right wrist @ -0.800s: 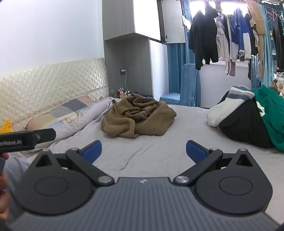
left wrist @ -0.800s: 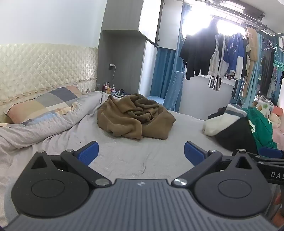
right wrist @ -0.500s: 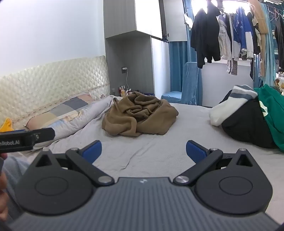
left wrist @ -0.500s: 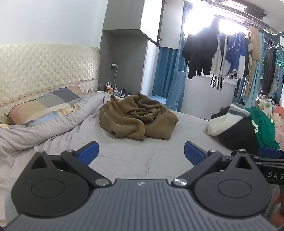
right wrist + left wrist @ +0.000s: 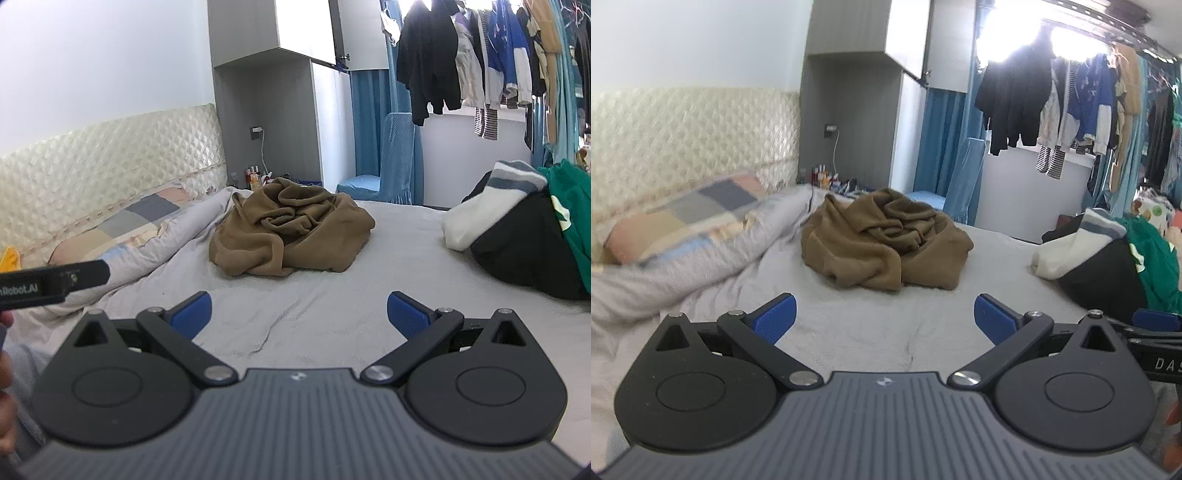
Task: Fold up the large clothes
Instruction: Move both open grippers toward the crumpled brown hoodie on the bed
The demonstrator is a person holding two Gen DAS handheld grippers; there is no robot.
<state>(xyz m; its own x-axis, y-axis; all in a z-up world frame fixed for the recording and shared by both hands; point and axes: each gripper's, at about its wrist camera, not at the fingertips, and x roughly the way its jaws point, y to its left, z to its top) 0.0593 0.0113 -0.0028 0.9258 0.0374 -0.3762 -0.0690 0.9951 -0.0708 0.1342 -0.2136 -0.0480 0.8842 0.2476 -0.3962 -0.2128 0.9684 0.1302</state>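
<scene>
Brown garment (image 5: 886, 240) lying crumpled mid-frame on bed (image 5: 849, 332), unfolded, waiting for pickup. Left gripper (image 5: 884, 312) and right gripper (image 5: 299, 312) hovering short of it, jaws wide, holding nothing (readying for two-handed grab, likely). Other clothes pile (image 5: 524, 229) sitting at right edge.

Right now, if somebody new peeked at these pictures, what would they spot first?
Probably the crumpled brown garment, heaped in the middle of the grey bed. Next, the pile of clothes on the bed's right side, white, black and green, and the clothes hanging by the bright window behind. Up close, the left gripper and right gripper both stand wide open, holding nothing.
</scene>
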